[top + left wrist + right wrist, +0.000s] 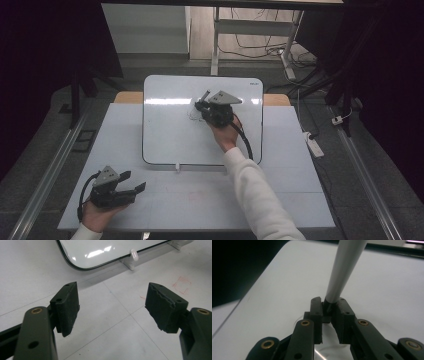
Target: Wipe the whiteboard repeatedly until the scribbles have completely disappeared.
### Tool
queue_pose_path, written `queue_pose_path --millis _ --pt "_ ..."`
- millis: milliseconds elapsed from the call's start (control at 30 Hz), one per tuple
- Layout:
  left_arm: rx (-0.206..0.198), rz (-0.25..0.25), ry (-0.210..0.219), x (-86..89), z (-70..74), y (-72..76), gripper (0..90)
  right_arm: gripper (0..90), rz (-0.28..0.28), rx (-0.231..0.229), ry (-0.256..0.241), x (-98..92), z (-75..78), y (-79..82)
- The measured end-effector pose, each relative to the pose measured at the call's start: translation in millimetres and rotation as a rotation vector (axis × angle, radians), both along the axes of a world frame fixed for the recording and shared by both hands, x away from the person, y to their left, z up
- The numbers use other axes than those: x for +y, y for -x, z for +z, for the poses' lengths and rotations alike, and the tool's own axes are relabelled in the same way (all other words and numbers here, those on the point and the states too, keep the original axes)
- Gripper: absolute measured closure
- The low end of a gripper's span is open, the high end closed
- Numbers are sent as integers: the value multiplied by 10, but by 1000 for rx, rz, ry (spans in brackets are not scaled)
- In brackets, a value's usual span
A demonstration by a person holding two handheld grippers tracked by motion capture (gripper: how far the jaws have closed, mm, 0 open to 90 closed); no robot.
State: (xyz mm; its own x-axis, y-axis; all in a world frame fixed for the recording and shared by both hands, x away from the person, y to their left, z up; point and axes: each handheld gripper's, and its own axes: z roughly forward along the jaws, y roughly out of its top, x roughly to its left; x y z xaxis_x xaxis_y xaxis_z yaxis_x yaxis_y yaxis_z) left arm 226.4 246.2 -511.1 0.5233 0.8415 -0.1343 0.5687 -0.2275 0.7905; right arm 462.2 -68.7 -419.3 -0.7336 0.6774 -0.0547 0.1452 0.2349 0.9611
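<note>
High view: 1 whiteboard on the bench, 1 marker clamped in the right hand-held gripper, while the left hand-held gripper gapes empty at near left.

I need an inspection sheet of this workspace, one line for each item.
Surface: white table, faint red marks on it.
Job's things: whiteboard lies flat at the table's far middle, with a small dark scribble near the pen tip; silver pen held over it.
Clutter: nothing seen.
Grippers: left gripper open, low over the near left of the table, holding nothing; right gripper shut on the pen, over the whiteboard.
Cables: a black cable trails from the right gripper; more cables and a power strip on the floor at right.
Surroundings: dark room, desk legs beyond the table.
</note>
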Motion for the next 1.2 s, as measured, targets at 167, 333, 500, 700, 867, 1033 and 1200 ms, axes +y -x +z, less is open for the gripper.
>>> queue_pose_path --millis 167,333,500,700,867,1033,1200 --pt "-4 -2 2 2 10 7 281 778 84 -23 100 244 -76 87" --pt "0 -3 0 -1 -9 6 281 778 -16 -10 7 126 10 -16" --pt "-4 -3 4 10 -2 4 280 778 106 -27 155 295 -111 173" --pt "-7 -2 3 8 2 7 280 778 74 5 73 279 -143 164" --pt "-4 2 9 26 -6 4 280 779 1 -13 40 137 -109 136" --pt "-7 0 13 26 2 5 280 778 76 1 87 265 -211 256" --pt "-7 4 13 36 2 18 280 778 -25 10 -3 93 -144 162"
